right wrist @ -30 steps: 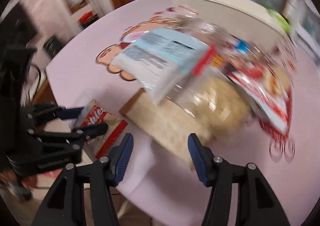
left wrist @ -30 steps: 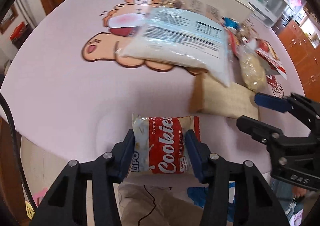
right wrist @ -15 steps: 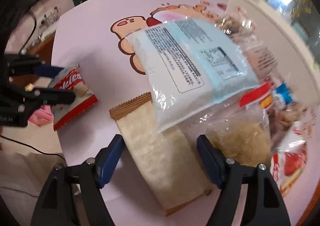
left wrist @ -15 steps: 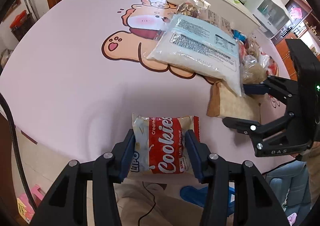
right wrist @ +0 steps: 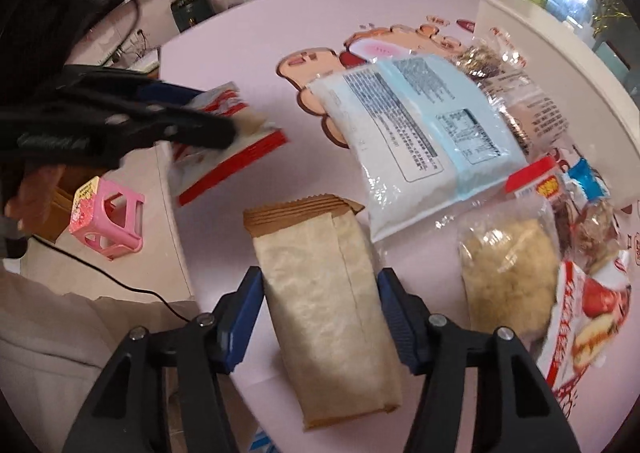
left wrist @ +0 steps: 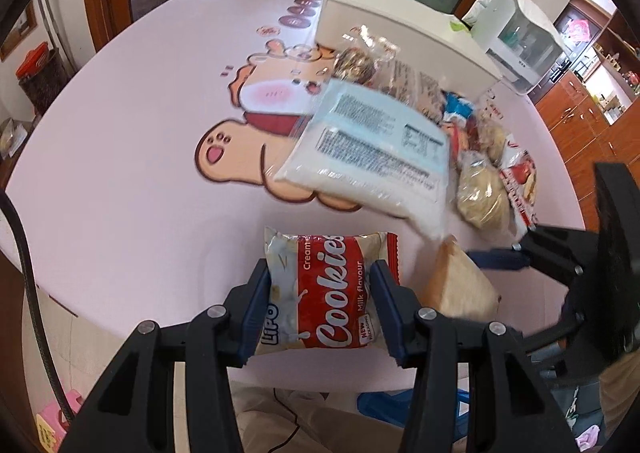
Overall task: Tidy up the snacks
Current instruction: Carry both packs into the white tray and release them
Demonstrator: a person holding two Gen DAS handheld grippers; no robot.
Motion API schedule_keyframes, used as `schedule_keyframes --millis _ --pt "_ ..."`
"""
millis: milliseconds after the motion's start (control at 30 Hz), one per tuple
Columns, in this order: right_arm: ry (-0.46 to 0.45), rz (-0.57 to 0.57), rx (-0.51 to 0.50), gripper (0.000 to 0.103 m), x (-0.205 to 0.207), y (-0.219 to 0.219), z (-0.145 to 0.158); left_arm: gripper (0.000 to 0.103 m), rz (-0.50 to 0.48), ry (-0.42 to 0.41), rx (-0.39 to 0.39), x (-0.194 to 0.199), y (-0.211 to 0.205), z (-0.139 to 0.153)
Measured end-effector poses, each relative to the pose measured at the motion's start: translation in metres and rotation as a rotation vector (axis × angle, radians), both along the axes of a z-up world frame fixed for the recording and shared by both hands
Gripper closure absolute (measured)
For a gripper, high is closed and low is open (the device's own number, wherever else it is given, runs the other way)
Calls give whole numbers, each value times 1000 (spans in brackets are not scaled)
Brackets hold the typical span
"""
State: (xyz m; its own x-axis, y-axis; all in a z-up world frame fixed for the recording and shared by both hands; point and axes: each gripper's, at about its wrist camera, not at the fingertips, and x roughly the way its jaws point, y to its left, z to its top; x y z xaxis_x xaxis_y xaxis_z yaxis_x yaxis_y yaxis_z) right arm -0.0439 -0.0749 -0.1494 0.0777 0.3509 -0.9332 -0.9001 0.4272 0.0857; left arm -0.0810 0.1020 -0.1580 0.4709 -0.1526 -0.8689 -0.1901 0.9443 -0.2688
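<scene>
Left tool (left wrist: 320,309) stays clamped on the cookie pack (left wrist: 326,293), blue pads pressing both long edges, pack held over the near rim of the pink bench (left wrist: 132,157); same grip as a second ago, only lifted and swung a bit. Right tool (right wrist: 320,305) has changed most: a second ago it hovered wide over blur, half a second ago it straddled the brown bag (right wrist: 328,317) with slack each side, now its pads sit right at the bag's two long edges. Touching or a hair off I cannot tell, so grip not confirmed (bag looks flat on the bench, not lifted). Judgement: right side is mid-close on the bag, next pick about to land while the left one already carries its item. Just past the bag, the white-blue pouch (right wrist: 416,133) overlaps the bag's far crimped end, so pulling the bag may drag it. Right of the bag the clear pack of beige crumble (right wrist: 508,273), then red-white wrappers (right wrist: 576,341) and small mixed sweets, all heaped touching. Far edge: the white bin (left wrist: 400,29), likely where the snacks go; nothing seen inside from here. Pile still mostly unsorted, task early.
</scene>
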Motion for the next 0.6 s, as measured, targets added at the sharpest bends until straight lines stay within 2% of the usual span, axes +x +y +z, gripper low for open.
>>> schedule_keyframes --millis 233,433,600 --pt "-71 -94 117 46 -5 -37 49 55 -41 -61 28 12 -22 41" --pt "-191 -223 231 46 7 -71 111 55 -96 -186 93 30 -48 109" --pt "-267 -316 322 46 35 -86 165 55 -116 -283 157 56 -58 169"
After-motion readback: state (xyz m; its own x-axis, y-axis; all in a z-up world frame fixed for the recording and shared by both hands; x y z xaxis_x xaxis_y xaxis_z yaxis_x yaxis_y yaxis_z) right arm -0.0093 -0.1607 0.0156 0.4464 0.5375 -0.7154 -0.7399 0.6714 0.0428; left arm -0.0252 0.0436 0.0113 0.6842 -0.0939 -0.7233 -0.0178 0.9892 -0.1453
